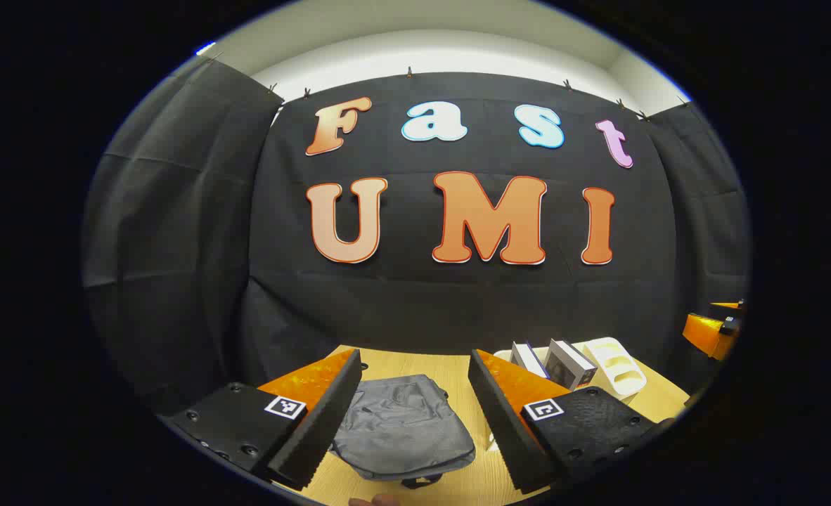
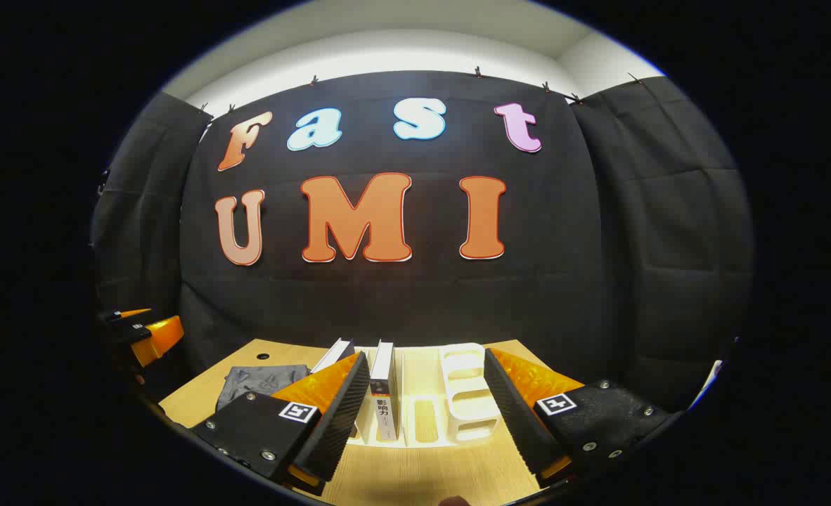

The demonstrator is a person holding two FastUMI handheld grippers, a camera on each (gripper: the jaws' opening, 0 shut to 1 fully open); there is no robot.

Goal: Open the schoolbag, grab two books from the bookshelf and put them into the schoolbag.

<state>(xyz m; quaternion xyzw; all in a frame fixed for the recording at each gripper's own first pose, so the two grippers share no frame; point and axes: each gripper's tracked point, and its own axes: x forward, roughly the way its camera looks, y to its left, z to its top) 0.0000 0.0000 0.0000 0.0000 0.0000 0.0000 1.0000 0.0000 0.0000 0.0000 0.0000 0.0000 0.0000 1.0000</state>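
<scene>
- Pale wooden tabletop point(image 2: 415, 478) runs under both tools, with black cloth walls closing the booth behind it.
- Nearest, the left gripper point(image 1: 415, 414) hangs with its fingers spread wide and holding nothing; the grey schoolbag point(image 1: 401, 429) lies flat on the table in the gap between them, a little ahead of the tips.
- That bag looks soft, limp and light, and appears closed; I'd expect it to sag, so the zip pull or a top edge seems the place to pinch, though I can't make out the zip.
- The right gripper point(image 2: 426, 414) is likewise wide and empty.
- Just beyond its fingers, in a white bookshelf point(image 2: 468, 393), stand two books point(image 2: 386, 393), one upright, one leaning.
- They look stiff and fairly light; grip across the spine.
- The upright spine bears small print I can't reliably read.
</scene>
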